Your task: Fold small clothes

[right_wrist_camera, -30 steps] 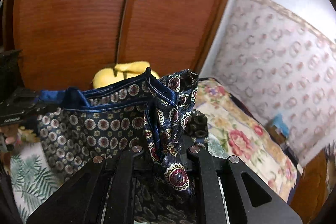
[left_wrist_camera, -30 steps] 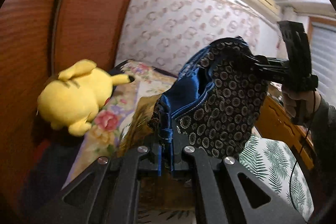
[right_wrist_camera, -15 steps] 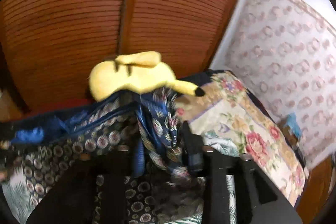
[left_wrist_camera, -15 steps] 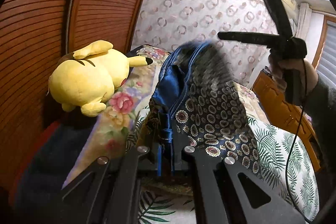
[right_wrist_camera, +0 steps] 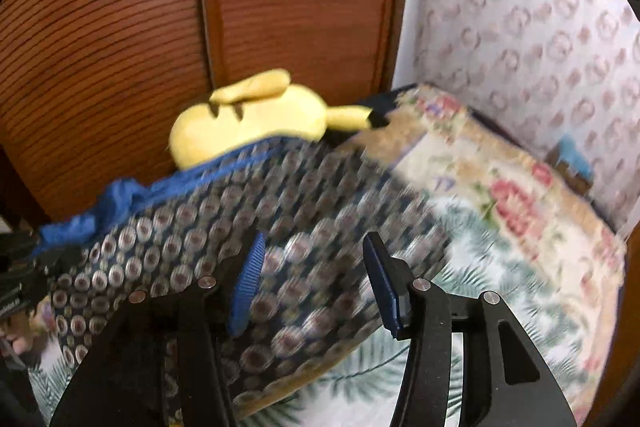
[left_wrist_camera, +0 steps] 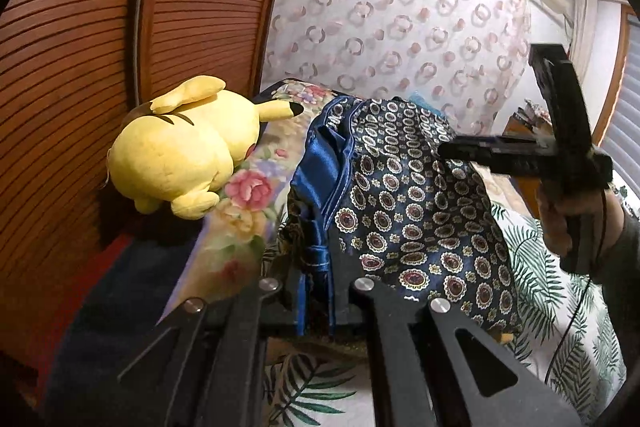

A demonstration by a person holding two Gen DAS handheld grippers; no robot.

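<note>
Patterned shorts [left_wrist_camera: 416, 211]: glossy navy fabric with rows of round medallions, bright blue satin lining and hem; draped in soft folds over the leaf-print bedspread [left_wrist_camera: 560, 291]. No legible writing. Left gripper [left_wrist_camera: 316, 291]: jaws nearly closed, pinching the blue hem. Right gripper [right_wrist_camera: 312, 283]: jaws opening, pads clear of the cloth beneath. Yellow plush toy [left_wrist_camera: 180, 155]: rounded, matte, on the floral quilt [left_wrist_camera: 240, 203].

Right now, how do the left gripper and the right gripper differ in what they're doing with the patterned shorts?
The left gripper is shut on the blue edge of the patterned shorts; the right gripper is opening, its pads clear of the cloth. The left gripper's fingers sit close together; the right gripper's fingers stand well apart. Both are black, hand-held, and point down toward the bed.
</note>
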